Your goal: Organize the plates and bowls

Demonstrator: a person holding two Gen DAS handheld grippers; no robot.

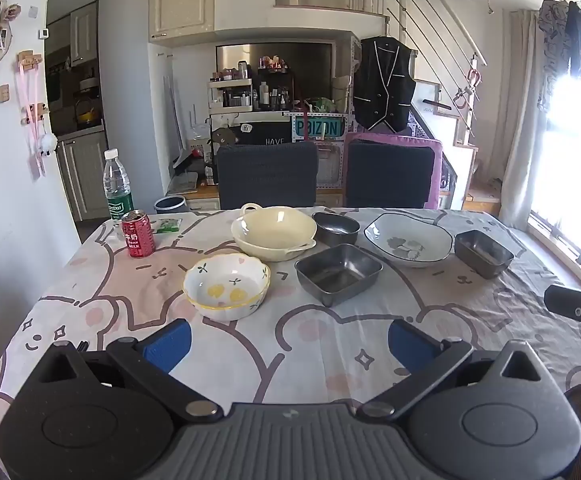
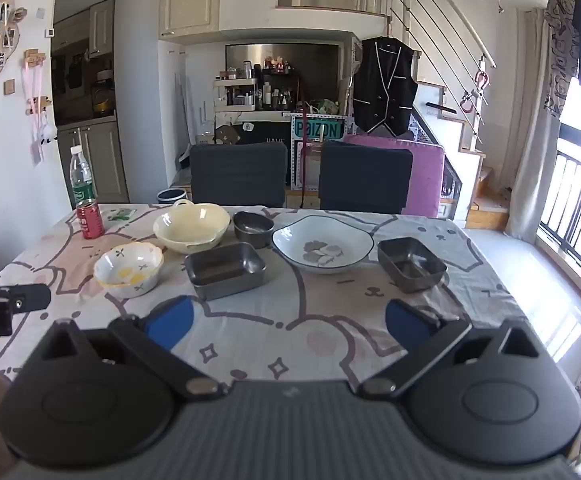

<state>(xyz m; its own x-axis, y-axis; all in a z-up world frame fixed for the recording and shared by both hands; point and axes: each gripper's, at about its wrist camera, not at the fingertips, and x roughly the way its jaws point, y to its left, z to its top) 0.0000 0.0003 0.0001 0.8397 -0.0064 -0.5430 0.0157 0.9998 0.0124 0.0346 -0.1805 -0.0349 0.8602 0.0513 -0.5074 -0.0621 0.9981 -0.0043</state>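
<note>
- Left hand-held gripper (image 1: 289, 340): nearest the viewer, over the worktop (image 1: 330, 360) edge; blue fingers spread wide, holding nothing.
- Right hand-held gripper (image 2: 289, 322): likewise near, fingers spread wide, holding nothing.
- Square tin (image 1: 338, 273): landmark, grey metal, sits on the cartoon-print cloth ahead of both grippers.
- Floral bowl (image 1: 226, 286): left of the square tin, slightly nearer, scalloped yellow rim, apart from it.
- Cream bowl (image 1: 273, 232): behind and left of the square tin, two handles, near but apart.
- Round tin (image 1: 335, 227): directly behind the square tin, just beside the cream bowl.
- Plate (image 1: 408, 240): right of and behind the square tin, white with dark rim and grey motif.
- Second tin (image 1: 483, 253): far right of the square tin, beyond the plate, just beside it.
- Can (image 1: 137, 234): red, upright, well left of the square tin.
- Bottle (image 1: 117, 186): clear with green label, upright, just behind the can.
- Chairs (image 1: 266, 176): two dark backs beyond the worktop's far edge.
</note>
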